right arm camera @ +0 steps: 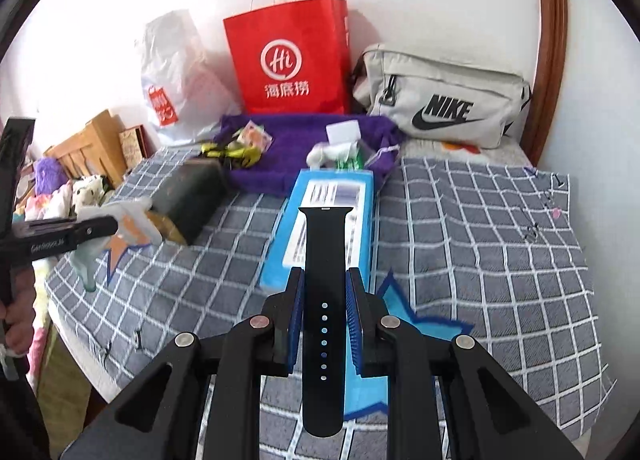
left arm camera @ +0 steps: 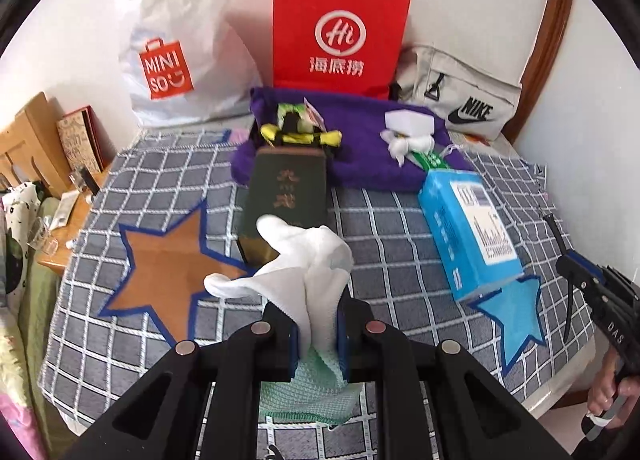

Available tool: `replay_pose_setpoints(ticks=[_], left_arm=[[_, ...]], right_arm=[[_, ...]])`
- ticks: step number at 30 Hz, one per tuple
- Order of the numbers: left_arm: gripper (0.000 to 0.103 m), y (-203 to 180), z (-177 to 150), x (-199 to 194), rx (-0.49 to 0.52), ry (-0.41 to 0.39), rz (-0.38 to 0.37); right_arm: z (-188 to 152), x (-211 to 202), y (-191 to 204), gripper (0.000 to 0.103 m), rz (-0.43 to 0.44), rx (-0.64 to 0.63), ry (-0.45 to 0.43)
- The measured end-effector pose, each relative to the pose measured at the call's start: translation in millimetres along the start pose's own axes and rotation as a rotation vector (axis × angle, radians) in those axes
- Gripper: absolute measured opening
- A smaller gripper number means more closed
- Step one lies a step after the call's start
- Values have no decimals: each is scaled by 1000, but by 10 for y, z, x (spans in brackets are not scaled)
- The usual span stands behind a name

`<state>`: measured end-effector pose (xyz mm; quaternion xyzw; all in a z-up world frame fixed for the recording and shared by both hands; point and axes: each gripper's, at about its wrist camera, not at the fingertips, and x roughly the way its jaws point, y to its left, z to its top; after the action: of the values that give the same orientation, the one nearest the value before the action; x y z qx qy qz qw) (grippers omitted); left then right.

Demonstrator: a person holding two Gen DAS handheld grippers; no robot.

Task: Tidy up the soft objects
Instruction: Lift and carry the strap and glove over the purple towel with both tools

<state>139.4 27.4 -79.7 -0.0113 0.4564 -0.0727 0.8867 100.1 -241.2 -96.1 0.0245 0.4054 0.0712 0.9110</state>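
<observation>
My left jaws pinch a white cloth (left arm camera: 296,260) over a mint-green knit one (left arm camera: 308,392); my right jaws clamp a black watch strap (right arm camera: 324,300). Beneath lies a grey blanket (right arm camera: 480,227) with a white grid, brown star (left arm camera: 168,264), blue star (left arm camera: 516,312), purple towel (left arm camera: 360,163), red paper bag (left arm camera: 340,27).

a soft white cloth (left arm camera: 296,260) over mint knit fabric (left arm camera: 308,392); matt black rubbery strap (right arm camera: 323,300); glossy blue carton (left arm camera: 468,232); fuzzy purple towel (left arm camera: 360,163); woven checked bedcover (right arm camera: 480,240); smooth red paper bag (left arm camera: 340,27).

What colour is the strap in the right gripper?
Black strap, with small holes; clearest in the right wrist view.
</observation>
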Motion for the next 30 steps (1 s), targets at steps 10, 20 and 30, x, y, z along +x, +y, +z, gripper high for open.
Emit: replay_pose_setpoints(ticks=[10, 20, 30], left_arm=[[14, 95, 217, -101, -9, -47, 13], [14, 195, 386, -116, -22, -73, 1], [14, 221, 686, 119, -28, -65, 14]], right_arm=[[349, -16, 109, 20, 25, -8, -48], [455, 145, 129, 20, 38, -9, -36], [726, 406, 87, 20, 26, -7, -31]])
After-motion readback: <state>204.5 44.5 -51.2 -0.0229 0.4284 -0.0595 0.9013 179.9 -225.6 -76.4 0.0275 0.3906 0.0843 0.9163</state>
